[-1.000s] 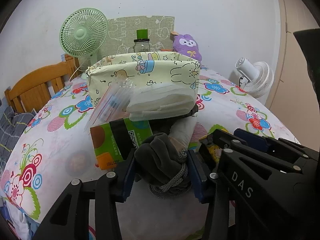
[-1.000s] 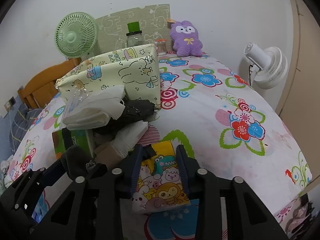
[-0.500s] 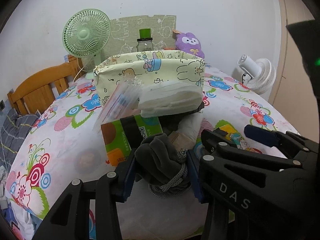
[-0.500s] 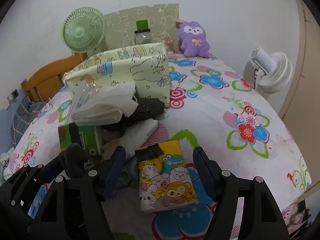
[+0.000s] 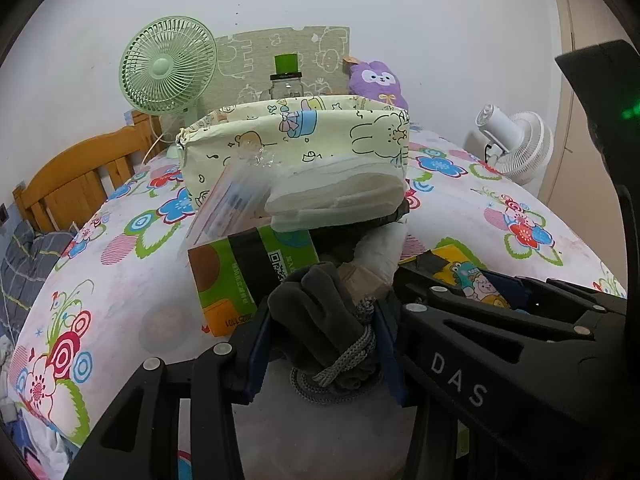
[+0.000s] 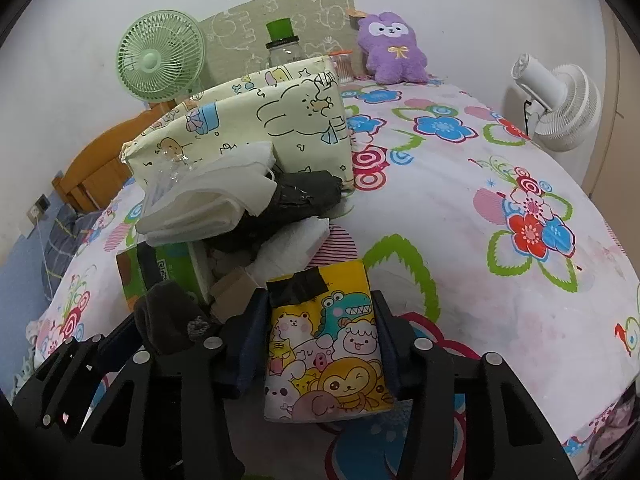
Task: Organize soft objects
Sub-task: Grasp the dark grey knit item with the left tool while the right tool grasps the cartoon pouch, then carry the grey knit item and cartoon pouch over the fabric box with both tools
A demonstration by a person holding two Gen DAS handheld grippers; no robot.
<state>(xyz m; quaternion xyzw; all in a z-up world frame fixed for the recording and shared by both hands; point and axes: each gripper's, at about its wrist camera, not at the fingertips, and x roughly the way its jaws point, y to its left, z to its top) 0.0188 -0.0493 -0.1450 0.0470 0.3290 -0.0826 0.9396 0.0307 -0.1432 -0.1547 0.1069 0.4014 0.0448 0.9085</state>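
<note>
My left gripper (image 5: 320, 340) is shut on a dark grey fleece bundle with a grey cord (image 5: 324, 328), held just above the flowered table. The bundle also shows in the right wrist view (image 6: 168, 316). My right gripper (image 6: 320, 340) is shut on a yellow cartoon-animal pouch (image 6: 324, 352), which also shows in the left wrist view (image 5: 460, 268). Behind them lies a pile: a green tissue pack (image 5: 240, 276), folded white cloth (image 5: 336, 196), a clear plastic bag (image 5: 232, 200) and black fabric (image 6: 304, 196). A pale yellow cartoon fabric bin (image 5: 296, 136) stands behind the pile.
A green desk fan (image 5: 168, 68), a jar with a green lid (image 5: 286, 80) and a purple plush (image 6: 394, 50) stand at the back by the wall. A white fan (image 6: 560, 96) is at the right edge. A wooden chair (image 5: 80, 176) is on the left.
My right gripper opened around the yellow pouch half a second ago and has closed on it again. My left gripper has kept hold of the grey bundle and lifted slightly.
</note>
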